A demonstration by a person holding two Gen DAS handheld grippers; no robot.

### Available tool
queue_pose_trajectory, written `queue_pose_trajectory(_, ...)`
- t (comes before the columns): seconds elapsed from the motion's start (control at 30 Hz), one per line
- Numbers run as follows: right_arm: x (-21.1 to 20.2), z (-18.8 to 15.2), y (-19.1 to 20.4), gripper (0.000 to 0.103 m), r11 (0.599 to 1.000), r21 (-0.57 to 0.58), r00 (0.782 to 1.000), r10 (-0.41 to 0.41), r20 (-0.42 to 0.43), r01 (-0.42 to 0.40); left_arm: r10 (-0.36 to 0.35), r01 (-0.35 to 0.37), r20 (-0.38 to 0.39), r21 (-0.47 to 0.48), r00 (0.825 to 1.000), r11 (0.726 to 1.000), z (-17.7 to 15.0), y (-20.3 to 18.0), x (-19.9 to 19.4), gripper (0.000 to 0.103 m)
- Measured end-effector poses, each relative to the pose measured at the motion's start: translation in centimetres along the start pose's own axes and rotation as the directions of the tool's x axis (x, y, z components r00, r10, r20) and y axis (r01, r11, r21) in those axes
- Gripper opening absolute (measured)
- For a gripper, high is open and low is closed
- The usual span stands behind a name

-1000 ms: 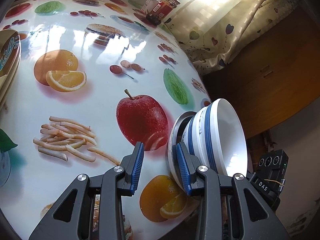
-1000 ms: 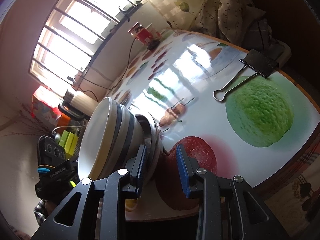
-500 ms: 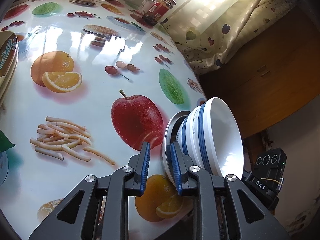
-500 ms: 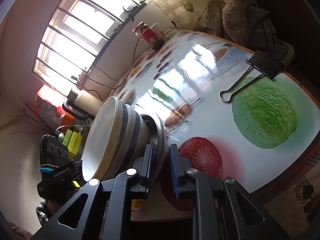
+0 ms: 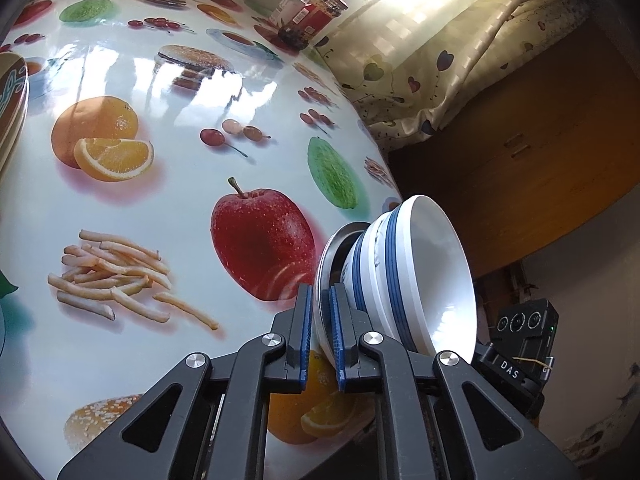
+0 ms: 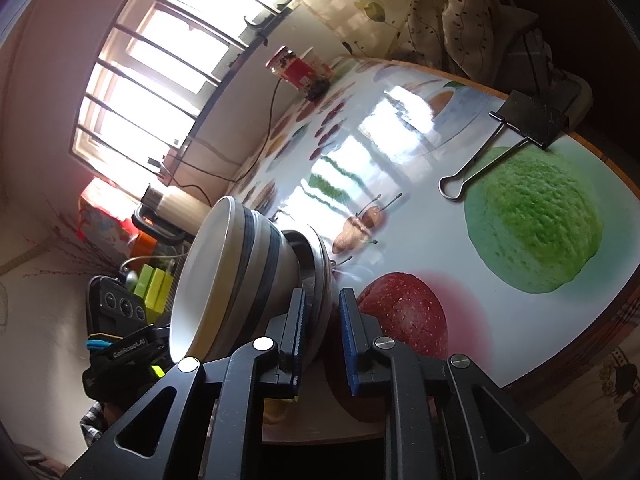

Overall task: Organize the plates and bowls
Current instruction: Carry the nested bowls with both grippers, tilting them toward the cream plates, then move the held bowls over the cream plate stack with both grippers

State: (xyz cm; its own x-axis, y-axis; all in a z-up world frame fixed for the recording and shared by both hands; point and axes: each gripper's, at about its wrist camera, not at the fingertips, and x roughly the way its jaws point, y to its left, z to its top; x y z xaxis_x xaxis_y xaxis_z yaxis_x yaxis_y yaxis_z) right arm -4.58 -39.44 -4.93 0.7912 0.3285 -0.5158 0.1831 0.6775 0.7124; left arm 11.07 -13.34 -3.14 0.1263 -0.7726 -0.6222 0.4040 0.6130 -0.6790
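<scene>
A glossy tablecloth [image 5: 168,208] printed with fruit and fries is seen, with a printed red apple [image 5: 262,242] near its front edge. Just beside the apple, a metal plate [image 5: 329,248] sits on the cloth, carrying nested white bowls [image 5: 424,272] with blue bands.

The plate's rim is taken from two opposite sides. A second ago both grippers stood apart around that rim; since then the gaps have narrowed. The left gripper [image 5: 319,338] is seen closing, its blue pads now pressed on the rim nearest the camera. The right gripper [image 6: 323,334] is clamped on the opposite rim [image 6: 320,276], with little gap left between its pads.

Neither gripper appears to have shifted along the table, and the stack rests beside the apple as before.

With both holds made, the plate and bowls can probably be lifted together. The bowls are only resting on the plate, so tilting could let them slide.

Farther from the apple, jars [image 5: 316,16] and a binder clip [image 6: 508,136] are seen.
</scene>
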Motion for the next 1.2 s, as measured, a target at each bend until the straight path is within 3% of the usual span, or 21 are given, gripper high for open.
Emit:
queue_pose_trajectory(0.57,0.0,0.0,0.1,0.015,1.000,-0.028,1.000,-0.003,0.002,0.003,0.073,-0.074,0.016,0.068,0.997,0.995,-0.2,-1.4,-0.1,0.008)
queue_pose_trajectory(1.2,0.1,0.1,0.4,0.013,0.999,-0.037,1.000,-0.003,0.001,0.003,0.094,-0.096,0.026,0.085,0.995,0.992,0.1,-1.7,-0.1,0.007)
